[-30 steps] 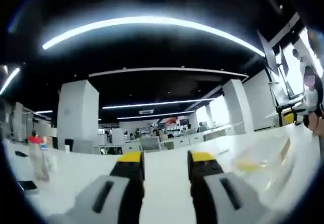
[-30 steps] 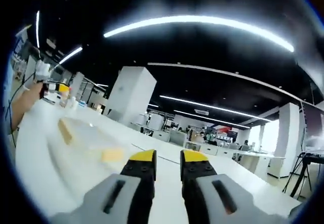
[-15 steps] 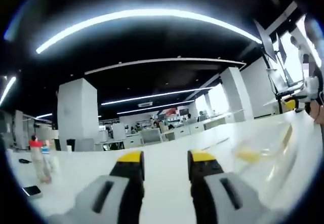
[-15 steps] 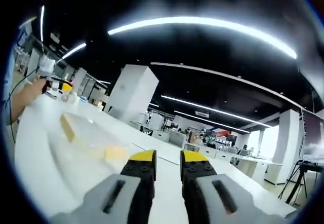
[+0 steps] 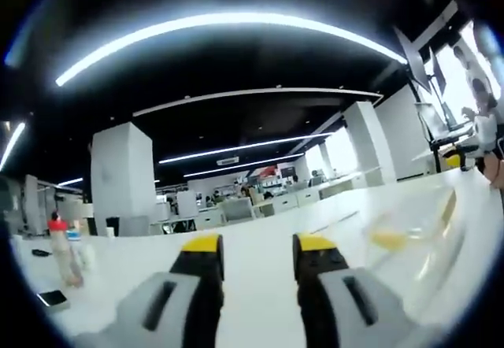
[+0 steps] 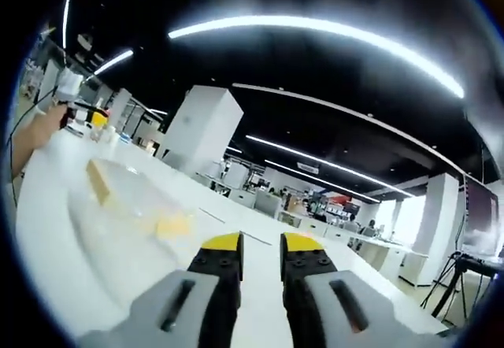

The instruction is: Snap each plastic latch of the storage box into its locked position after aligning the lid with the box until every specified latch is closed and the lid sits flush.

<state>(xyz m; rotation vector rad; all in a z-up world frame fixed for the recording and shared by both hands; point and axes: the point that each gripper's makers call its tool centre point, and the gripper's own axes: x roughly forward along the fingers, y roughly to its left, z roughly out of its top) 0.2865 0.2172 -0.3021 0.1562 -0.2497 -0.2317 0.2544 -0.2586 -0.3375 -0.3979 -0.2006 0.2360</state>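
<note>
Far left in the left gripper view: a red-capped bottle (image 5: 59,247) standing on the white table (image 5: 252,273), with a dark phone (image 5: 51,298) lying flat nearby. At the bottom, the left gripper (image 5: 256,247), jaws parted with a clear gap, grasping nothing, hovering level over the bare tabletop. Off to the right, the storage box (image 5: 413,242), clear plastic and badly blurred, with two yellow latches visible, one (image 5: 387,240) on the near side and one (image 5: 447,208) further back; beyond it, by the edge, a yellow-tipped gripper (image 5: 451,160), probably the other one.

In the right gripper view, at the far left a hand (image 6: 35,131) and that other gripper (image 6: 94,117), then the same storage box (image 6: 126,206) on the white table (image 6: 260,285), again with two yellow latches, one (image 6: 98,183) at the far end and one (image 6: 173,225) close by. At the bottom, the right gripper (image 6: 260,244), jaws released and apart, nothing between them, aimed past the box towards the room.

Likely a light, thin-walled box: stiff enough to press on, smooth enough to slide across the table, lid prone to flexing. Best pinned from one side while pushing a latch at its free yellow edge, never squeezing the clear wall. Whether the lid sits flush or the latches stand shut: cannot tell through the blur
</note>
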